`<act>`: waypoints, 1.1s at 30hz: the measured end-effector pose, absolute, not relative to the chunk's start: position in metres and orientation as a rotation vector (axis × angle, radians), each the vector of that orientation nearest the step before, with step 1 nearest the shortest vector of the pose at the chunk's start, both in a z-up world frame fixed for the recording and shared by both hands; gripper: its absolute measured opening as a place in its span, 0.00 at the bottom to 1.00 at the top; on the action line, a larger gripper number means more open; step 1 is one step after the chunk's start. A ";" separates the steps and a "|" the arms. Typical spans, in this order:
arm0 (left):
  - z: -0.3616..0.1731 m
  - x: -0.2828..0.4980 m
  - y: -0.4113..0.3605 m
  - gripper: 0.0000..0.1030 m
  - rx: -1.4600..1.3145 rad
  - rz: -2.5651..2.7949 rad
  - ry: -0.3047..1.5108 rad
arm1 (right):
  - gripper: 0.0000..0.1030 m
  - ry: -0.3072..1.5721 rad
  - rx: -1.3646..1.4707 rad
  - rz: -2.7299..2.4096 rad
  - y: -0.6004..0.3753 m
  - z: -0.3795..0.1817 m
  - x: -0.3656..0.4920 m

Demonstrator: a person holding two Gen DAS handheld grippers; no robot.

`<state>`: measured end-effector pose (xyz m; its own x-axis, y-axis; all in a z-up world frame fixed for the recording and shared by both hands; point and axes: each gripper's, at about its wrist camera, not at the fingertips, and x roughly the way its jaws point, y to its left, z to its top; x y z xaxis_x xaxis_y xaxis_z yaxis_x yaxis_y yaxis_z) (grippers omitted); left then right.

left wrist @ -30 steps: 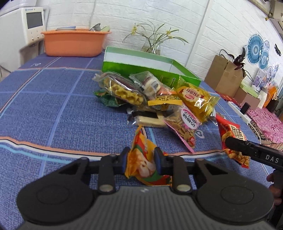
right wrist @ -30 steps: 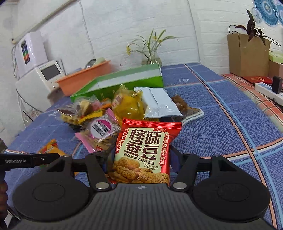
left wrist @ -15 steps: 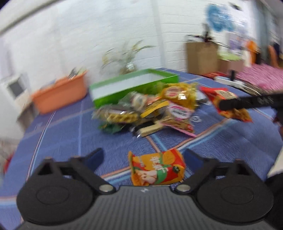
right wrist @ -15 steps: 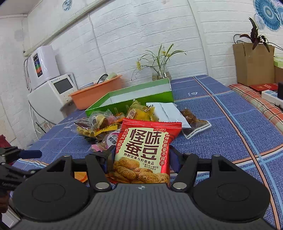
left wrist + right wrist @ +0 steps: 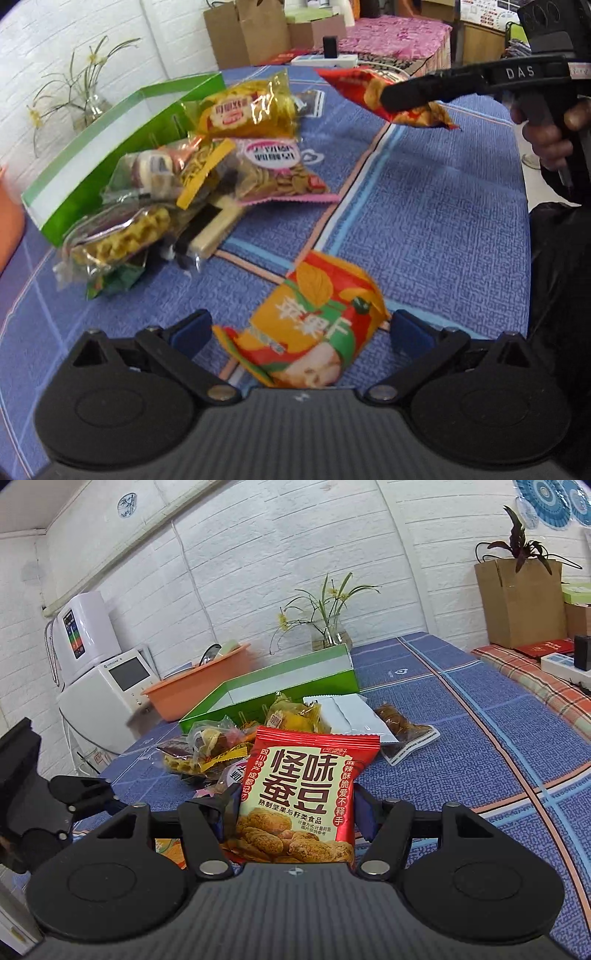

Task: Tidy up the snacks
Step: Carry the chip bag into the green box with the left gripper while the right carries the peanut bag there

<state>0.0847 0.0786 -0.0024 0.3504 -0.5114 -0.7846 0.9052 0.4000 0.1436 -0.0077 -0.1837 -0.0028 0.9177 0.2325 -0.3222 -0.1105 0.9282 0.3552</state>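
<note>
My left gripper [image 5: 301, 328] is open, its jaws wide apart either side of an orange snack packet [image 5: 314, 328] that lies on the blue tablecloth. My right gripper [image 5: 295, 808] is shut on a red bean snack packet [image 5: 306, 794], held upright above the table; it also shows in the left wrist view [image 5: 384, 96], in the air at the upper right. A pile of several snack packets [image 5: 207, 177] lies beside an open green box [image 5: 110, 147]. The box [image 5: 280, 679] looks empty in the right wrist view.
An orange basin [image 5: 199, 686] and a white appliance [image 5: 107, 690] stand beyond the box. A vase of flowers [image 5: 328, 627] stands by the brick wall. Cardboard boxes [image 5: 517, 598] and a power strip [image 5: 565, 664] sit at the right.
My left gripper let go of the orange packet, which now lies flat on the cloth, and its jaws opened wide while the view swung right. My right gripper rose with the red packet.
</note>
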 end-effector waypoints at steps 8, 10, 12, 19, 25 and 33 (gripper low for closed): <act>0.001 0.072 0.073 0.91 0.614 -0.894 0.739 | 0.99 0.390 0.358 0.183 -0.184 -0.005 -0.001; 0.004 0.067 0.071 0.71 0.549 -0.845 0.771 | 0.99 0.395 0.366 0.189 -0.184 -0.007 0.000; 0.005 0.055 0.068 0.62 0.529 -0.798 0.768 | 0.99 0.402 0.364 0.198 -0.182 -0.007 0.001; 0.016 0.046 0.088 0.53 0.164 -0.792 0.862 | 0.98 0.361 0.262 0.239 -0.173 0.006 -0.005; 0.032 0.046 0.120 0.53 -0.094 -0.716 0.769 | 0.98 0.373 0.207 0.302 -0.173 0.018 0.006; 0.095 0.101 0.123 0.53 -0.198 -0.565 0.415 | 0.98 0.270 0.252 0.408 -0.182 0.059 0.058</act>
<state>0.1008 0.1227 0.0950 0.7652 -0.5553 -0.3257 0.4769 0.8288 -0.2927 0.0577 -0.1823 0.0590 0.8832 0.4211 -0.2062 -0.3550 0.8879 0.2927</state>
